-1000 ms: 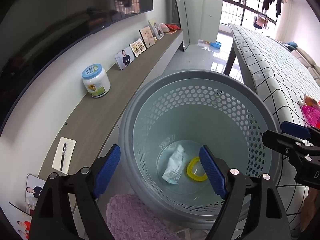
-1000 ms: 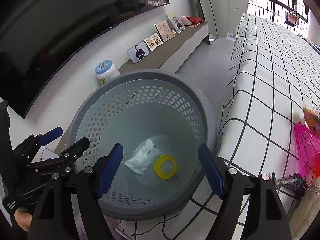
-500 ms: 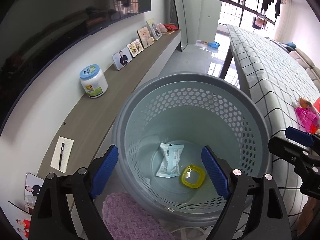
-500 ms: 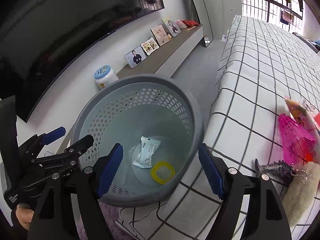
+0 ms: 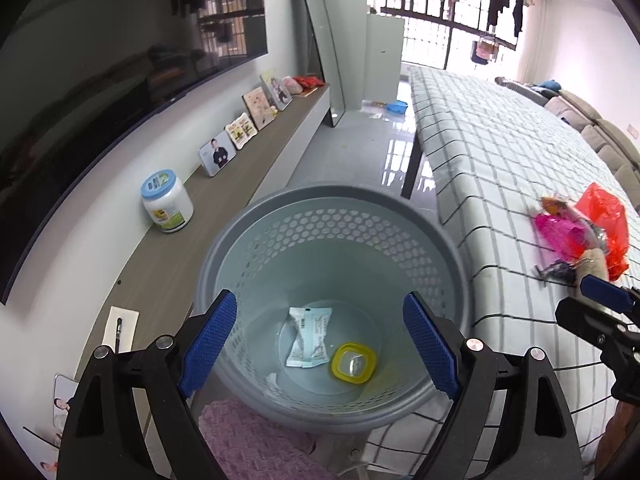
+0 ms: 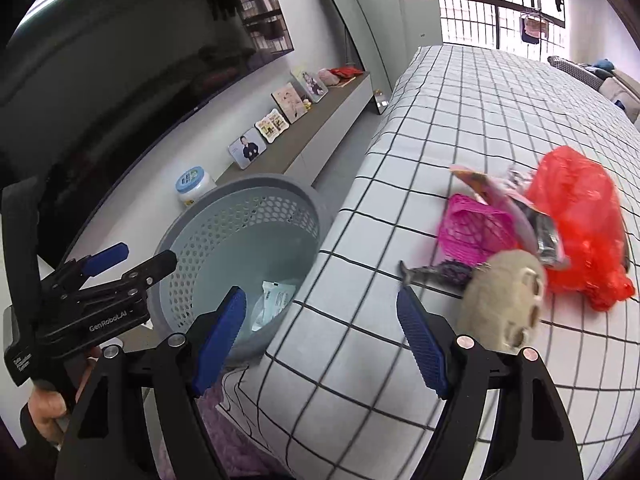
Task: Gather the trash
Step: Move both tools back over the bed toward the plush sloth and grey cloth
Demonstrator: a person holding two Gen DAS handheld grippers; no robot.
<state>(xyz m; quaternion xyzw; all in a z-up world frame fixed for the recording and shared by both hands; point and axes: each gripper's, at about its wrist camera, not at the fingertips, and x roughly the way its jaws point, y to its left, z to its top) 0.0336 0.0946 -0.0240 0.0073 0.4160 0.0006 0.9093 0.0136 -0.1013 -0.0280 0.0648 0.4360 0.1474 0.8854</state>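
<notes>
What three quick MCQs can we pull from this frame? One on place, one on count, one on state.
1. Where is the red plastic bag?
A. In the basket
B. On the checked bedspread
C. On the wall shelf

2. How many items lie on the bottom of the grey basket?
A. None
B. Two
C. Five

3. What state is the right claw in?
A. Open, holding nothing
B. Shut on the pink net
C. Shut on the basket rim

Key: 1 B, the bag lies on the checked bedspread beside the pink net. 2 B, only the white wrapper and the yellow lid show in the left wrist view. 3 A, its blue pads stand wide apart with nothing between them; the left claw is open too.
</notes>
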